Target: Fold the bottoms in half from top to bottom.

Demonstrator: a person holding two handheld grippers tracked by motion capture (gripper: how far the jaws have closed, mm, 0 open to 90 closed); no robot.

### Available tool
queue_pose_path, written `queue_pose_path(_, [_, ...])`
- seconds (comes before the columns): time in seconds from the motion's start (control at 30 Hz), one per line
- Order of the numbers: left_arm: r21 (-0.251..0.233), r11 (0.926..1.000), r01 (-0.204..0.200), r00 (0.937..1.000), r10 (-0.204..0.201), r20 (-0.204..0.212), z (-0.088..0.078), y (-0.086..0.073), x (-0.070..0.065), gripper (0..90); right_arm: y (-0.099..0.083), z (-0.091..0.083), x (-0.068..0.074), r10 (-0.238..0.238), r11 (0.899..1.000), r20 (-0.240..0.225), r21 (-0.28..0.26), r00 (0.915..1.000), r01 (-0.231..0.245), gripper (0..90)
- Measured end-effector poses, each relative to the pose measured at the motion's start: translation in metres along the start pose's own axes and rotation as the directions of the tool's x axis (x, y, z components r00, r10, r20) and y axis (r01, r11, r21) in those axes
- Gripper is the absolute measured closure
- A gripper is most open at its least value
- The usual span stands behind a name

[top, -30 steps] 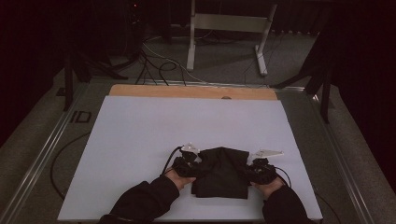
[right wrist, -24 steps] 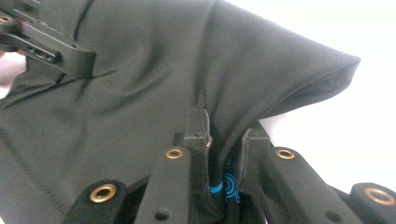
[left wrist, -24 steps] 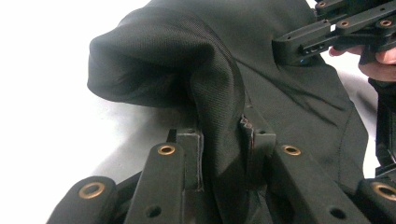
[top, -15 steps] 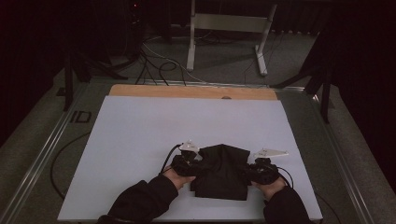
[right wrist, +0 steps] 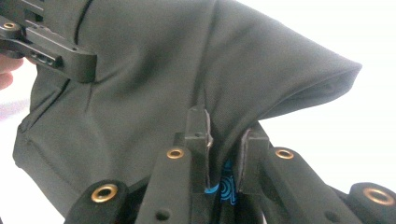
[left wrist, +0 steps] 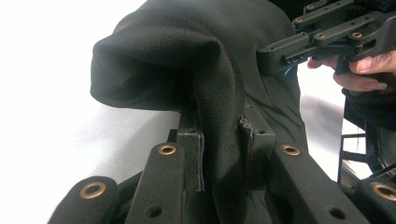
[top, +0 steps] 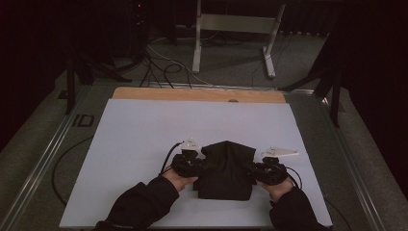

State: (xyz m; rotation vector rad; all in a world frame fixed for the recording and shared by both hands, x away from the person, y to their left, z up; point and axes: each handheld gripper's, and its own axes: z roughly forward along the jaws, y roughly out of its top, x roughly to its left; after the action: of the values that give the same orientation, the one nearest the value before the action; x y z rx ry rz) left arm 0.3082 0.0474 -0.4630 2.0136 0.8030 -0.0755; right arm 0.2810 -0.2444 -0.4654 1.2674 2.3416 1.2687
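Since the earlier frame, both my claws had lifted the folded black woven cloth [top: 225,168] slightly off the white tabletop [top: 144,130], bunching it higher. Up close, my left gripper [left wrist: 223,140] and right gripper [right wrist: 224,140] each pinched a cloth edge; a blue print peeked between the right's jaws, unseen from above.

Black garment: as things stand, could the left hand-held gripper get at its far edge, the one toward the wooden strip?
Probably not yet. The left hand-held gripper is shut on a fold at the black garment's near left side, and the right hand-held gripper pinches the opposite side. It would have to let go first; the white table beyond looks free.
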Motion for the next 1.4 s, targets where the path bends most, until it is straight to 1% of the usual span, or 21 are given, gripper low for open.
queue_pose_path(0.07, [-0.004, 1.0000, 0.002, 1.0000, -0.002, -0.001, -0.004, 0.002, 0.001, 74.3, 0.004, 0.000, 0.002, -0.006, 1.000, -0.002, -0.005, 1.0000, 0.006, 78.7])
queue_pose_path(0.23, [-0.012, 0.9999, -0.009, 0.9998, 0.009, -0.016, -0.014, 0.006, 0.003, 74.3, 0.013, 0.002, 0.007, -0.021, 1.000, -0.004, -0.015, 0.9998, 0.021, 78.7])
queue_pose_path(0.33, [-0.023, 0.9997, -0.007, 0.9997, 0.007, -0.022, -0.021, 0.008, 0.005, 74.3, 0.020, 0.004, 0.010, -0.037, 0.999, -0.005, -0.024, 0.9993, 0.037, 78.7])
queue_pose_path(0.4, [-0.031, 0.9995, -0.006, 0.9997, 0.005, -0.025, -0.025, 0.009, 0.007, 74.3, 0.024, 0.005, 0.011, -0.037, 0.999, -0.009, -0.030, 0.9993, 0.037, 78.7])
queue_pose_path(0.53, [-0.044, 0.9990, 0.002, 0.9995, -0.003, -0.030, -0.032, 0.011, 0.010, 74.3, 0.033, 0.010, 0.014, -0.046, 0.998, -0.011, -0.033, 0.9989, 0.046, 78.7])
queue_pose_path(0.83, [-0.068, 0.9977, 0.002, 0.9983, -0.006, -0.058, -0.051, 0.015, 0.018, 74.3, 0.054, 0.021, 0.019, -0.070, 0.997, -0.024, -0.044, 0.9972, 0.069, 78.7])
queue_pose_path(0.9, [-0.073, 0.9973, 0.002, 0.9979, -0.007, -0.064, -0.056, 0.017, 0.021, 74.3, 0.059, 0.024, 0.022, -0.083, 0.996, -0.022, -0.044, 0.9963, 0.082, 78.7])
queue_pose_path(0.93, [-0.077, 0.9970, 0.002, 0.9975, -0.007, -0.070, -0.058, 0.017, 0.022, 74.3, 0.062, 0.025, 0.022, -0.085, 0.995, -0.031, -0.046, 0.9959, 0.083, 78.7])
queue_pose_path(1.13, [-0.099, 0.9950, 0.012, 0.9955, -0.022, -0.092, -0.072, 0.021, 0.032, 74.3, 0.080, 0.035, 0.027, -0.105, 0.993, -0.029, -0.056, 0.9940, 0.103, 78.6])
queue_pose_path(1.4, [-0.108, 0.9941, 0.012, 0.9926, -0.025, -0.119, -0.085, 0.027, 0.044, 74.3, 0.100, 0.048, 0.035, -0.128, 0.990, -0.026, -0.057, 0.9915, 0.126, 78.6])
